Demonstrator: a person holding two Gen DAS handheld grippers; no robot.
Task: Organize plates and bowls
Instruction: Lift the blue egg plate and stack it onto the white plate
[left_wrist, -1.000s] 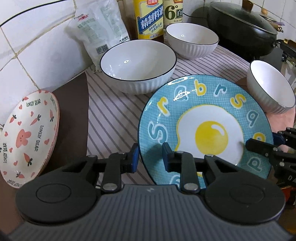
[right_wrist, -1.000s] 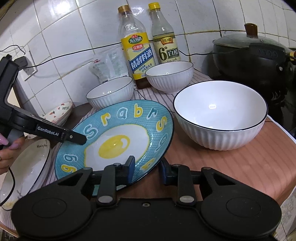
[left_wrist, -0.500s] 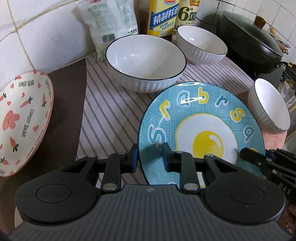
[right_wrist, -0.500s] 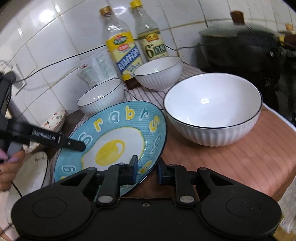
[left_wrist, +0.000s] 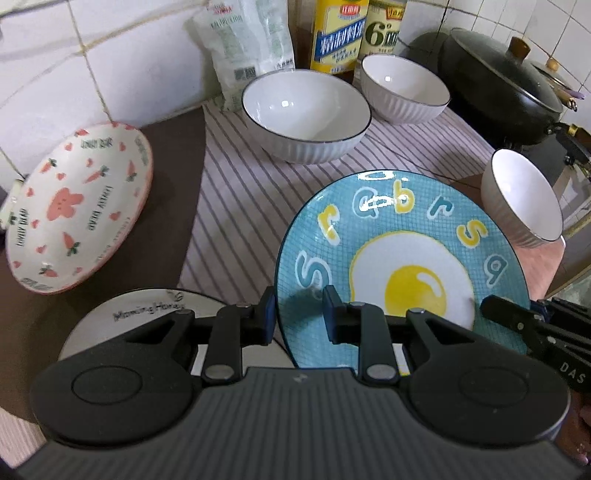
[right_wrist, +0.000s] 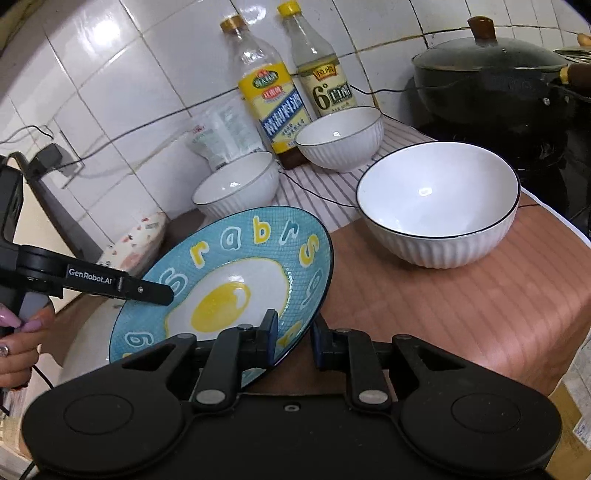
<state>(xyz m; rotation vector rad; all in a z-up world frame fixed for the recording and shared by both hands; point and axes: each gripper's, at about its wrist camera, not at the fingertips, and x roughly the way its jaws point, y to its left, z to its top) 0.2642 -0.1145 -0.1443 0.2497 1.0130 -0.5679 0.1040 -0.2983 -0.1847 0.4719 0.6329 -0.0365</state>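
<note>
Left gripper (left_wrist: 298, 314) and right gripper (right_wrist: 293, 338) each clamp opposite rims of tilted blue plate (left_wrist: 402, 236).

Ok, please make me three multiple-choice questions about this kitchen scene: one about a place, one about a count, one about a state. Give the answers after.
1. Where does the yellow-label bottle stand?
A. on a pot lid
B. by the tiled wall, behind the white bowls
C. on the floor

2. How many white bowls are there?
A. two
B. three
C. five

3. What is the state of the blue plate?
A. flat and untouched
B. upside down
C. tilted, gripped at its rim by the left tool and the right tool

Answers: B, it stands against the tiles behind two bowls; B, three bowls show in both views; C, both tools are shut on opposite edges of the plate.
</note>
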